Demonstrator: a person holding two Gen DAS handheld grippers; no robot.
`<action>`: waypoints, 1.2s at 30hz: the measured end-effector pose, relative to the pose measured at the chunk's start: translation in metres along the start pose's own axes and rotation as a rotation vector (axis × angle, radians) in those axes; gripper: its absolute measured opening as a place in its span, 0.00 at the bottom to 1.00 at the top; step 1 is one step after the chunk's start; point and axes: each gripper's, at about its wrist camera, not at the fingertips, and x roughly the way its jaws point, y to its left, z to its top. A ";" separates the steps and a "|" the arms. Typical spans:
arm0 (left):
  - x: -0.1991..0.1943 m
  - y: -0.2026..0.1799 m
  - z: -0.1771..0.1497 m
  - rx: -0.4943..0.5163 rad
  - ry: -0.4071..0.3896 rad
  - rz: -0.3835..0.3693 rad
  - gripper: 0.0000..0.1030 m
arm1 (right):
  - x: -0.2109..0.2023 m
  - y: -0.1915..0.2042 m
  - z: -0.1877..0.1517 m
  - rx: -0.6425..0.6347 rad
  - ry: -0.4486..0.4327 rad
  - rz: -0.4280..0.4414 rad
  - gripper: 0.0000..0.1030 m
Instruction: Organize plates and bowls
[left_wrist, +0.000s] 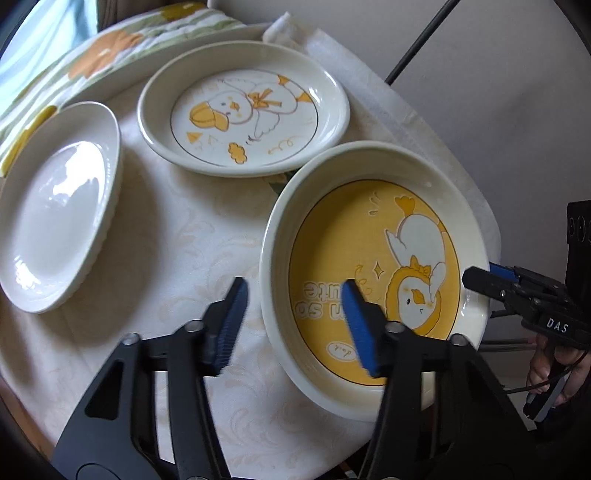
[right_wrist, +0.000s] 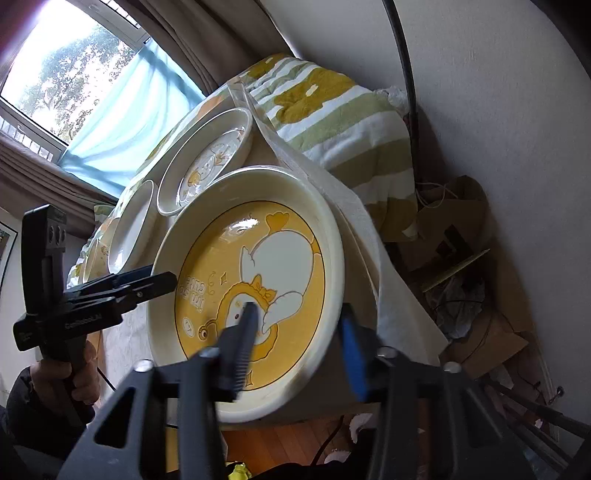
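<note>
I see a window (right_wrist: 70, 74) upper left, bright with daylight and trees outside, brown curtains (right_wrist: 207, 40) around it and a pale blue cloth (right_wrist: 129, 122) below. A plain white wall (right_wrist: 498, 110) fills the right. A striped, flowered blanket (right_wrist: 343, 122) lies behind the table (left_wrist: 177, 240), which wears a cream cloth. Cardboard clutter (right_wrist: 480, 288) sits on the wood floor (right_wrist: 280, 443).

Small table (left_wrist: 192, 236) under a cream patterned cloth (left_wrist: 221, 369). Directly on the cloth: plain white plate (left_wrist: 55, 210) by the left edge, duck plate (left_wrist: 243, 107) toward the far edge, yellow duck plate (left_wrist: 373, 273) at the right edge, its rim overhanging. White paper (left_wrist: 369, 85) along the far-right edge.
</note>
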 end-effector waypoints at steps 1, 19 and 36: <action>0.003 0.001 0.000 -0.004 0.008 -0.002 0.30 | 0.001 -0.002 0.002 0.001 0.001 0.000 0.28; -0.002 -0.002 -0.004 -0.006 -0.002 0.033 0.13 | 0.014 -0.004 0.015 -0.053 0.031 -0.040 0.18; -0.109 0.043 -0.077 -0.255 -0.170 0.111 0.13 | -0.003 0.098 0.034 -0.349 0.067 0.065 0.18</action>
